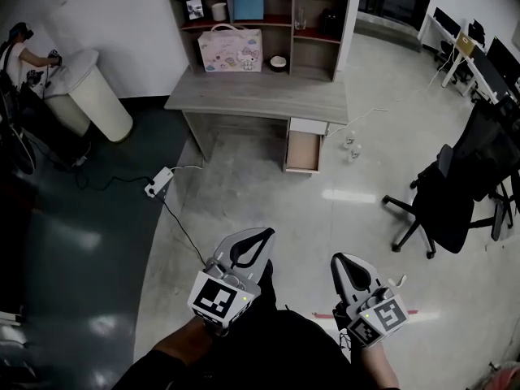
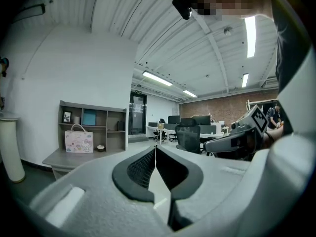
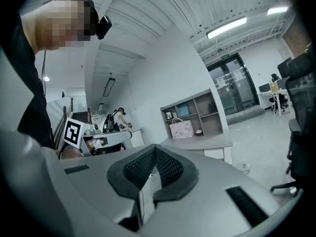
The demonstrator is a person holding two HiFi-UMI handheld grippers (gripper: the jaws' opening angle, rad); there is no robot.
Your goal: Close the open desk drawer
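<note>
The grey desk (image 1: 260, 96) with a shelf unit stands at the far wall. Under its right end one drawer (image 1: 303, 150) is pulled out toward me, its inside showing. Both grippers are held low in front of me, well short of the desk. My left gripper (image 1: 252, 238) has its jaws closed together with nothing between them, and the tips meet in the left gripper view (image 2: 155, 149). My right gripper (image 1: 341, 260) is also shut and empty (image 3: 154, 149). The desk (image 3: 207, 143) shows ahead in the right gripper view.
A black office chair (image 1: 455, 189) stands right of the path. A power strip (image 1: 158, 183) and its cable lie on the floor to the left. A white bin (image 1: 89, 96) and a person (image 1: 20, 47) are at far left. Small bottles (image 1: 351, 145) sit beside the drawer.
</note>
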